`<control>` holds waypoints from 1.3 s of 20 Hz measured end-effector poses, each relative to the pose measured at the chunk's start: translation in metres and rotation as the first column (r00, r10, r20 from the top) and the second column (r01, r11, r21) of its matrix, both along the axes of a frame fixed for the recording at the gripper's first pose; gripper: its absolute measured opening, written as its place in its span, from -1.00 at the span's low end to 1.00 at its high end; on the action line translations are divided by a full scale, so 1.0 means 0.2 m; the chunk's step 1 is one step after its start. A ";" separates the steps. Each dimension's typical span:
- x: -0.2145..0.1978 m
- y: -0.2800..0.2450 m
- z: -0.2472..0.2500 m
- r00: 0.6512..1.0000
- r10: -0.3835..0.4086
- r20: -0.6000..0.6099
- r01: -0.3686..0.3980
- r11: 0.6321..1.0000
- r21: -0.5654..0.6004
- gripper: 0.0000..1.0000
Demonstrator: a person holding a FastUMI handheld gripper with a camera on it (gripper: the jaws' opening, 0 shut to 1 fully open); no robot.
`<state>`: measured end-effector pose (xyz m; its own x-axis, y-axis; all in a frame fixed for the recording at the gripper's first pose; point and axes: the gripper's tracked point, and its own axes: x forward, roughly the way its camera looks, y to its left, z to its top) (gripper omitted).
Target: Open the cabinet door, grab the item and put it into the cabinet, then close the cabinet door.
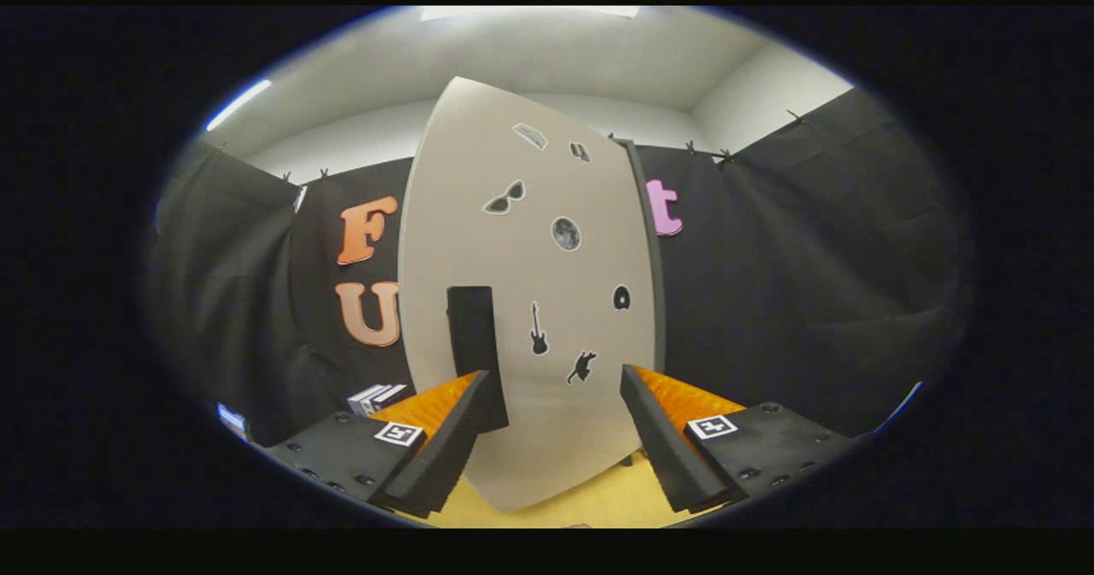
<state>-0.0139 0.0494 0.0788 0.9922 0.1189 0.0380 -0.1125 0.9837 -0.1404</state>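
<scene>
The tool [555, 380] is spread wide with nothing between its fingers, right in front of the cabinet door [530, 302]. The door's dark handle [473, 336] sits just above the left finger. Stickers dot the door; the yellow surface [598, 507] lies below it.

I can read no words or numbers. My gripper [555, 387], fingers spread apart, bears two square coded markers [399, 432], unreadable, at seven and five o'clock.
</scene>
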 end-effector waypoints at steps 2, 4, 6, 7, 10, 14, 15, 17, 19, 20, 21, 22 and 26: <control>0.04 0.07 -0.05 0.999 0.034 -0.023 -0.034 0.999 0.014 0.94; 0.05 0.10 -0.08 0.997 0.060 -0.047 -0.059 0.998 0.022 0.94; 0.09 0.14 -0.11 0.995 0.070 -0.069 -0.070 0.997 0.014 0.94; 0.12 0.17 -0.12 0.994 0.076 -0.073 -0.075 0.997 0.008 0.94; 0.19 0.24 -0.14 0.992 0.095 -0.079 -0.094 0.996 0.010 0.93; 0.29 0.20 -0.16 0.990 0.076 -0.118 -0.074 0.997 0.019 0.94; 0.31 0.20 -0.17 0.989 0.081 -0.125 -0.078 0.996 0.032 0.94; 0.35 0.22 -0.17 0.985 0.102 -0.138 -0.095 0.994 0.057 0.95; 0.39 0.23 -0.18 0.983 0.111 -0.147 -0.102 0.993 0.062 0.95; 0.41 0.25 -0.19 0.983 0.109 -0.150 -0.102 0.993 0.058 0.95; 0.44 0.26 -0.21 0.983 0.106 -0.150 -0.100 0.994 0.050 0.95; 0.47 0.27 -0.23 0.984 0.100 -0.150 -0.095 0.995 0.039 0.95; 0.53 0.29 -0.23 0.988 0.073 -0.136 -0.075 0.997 -0.008 0.95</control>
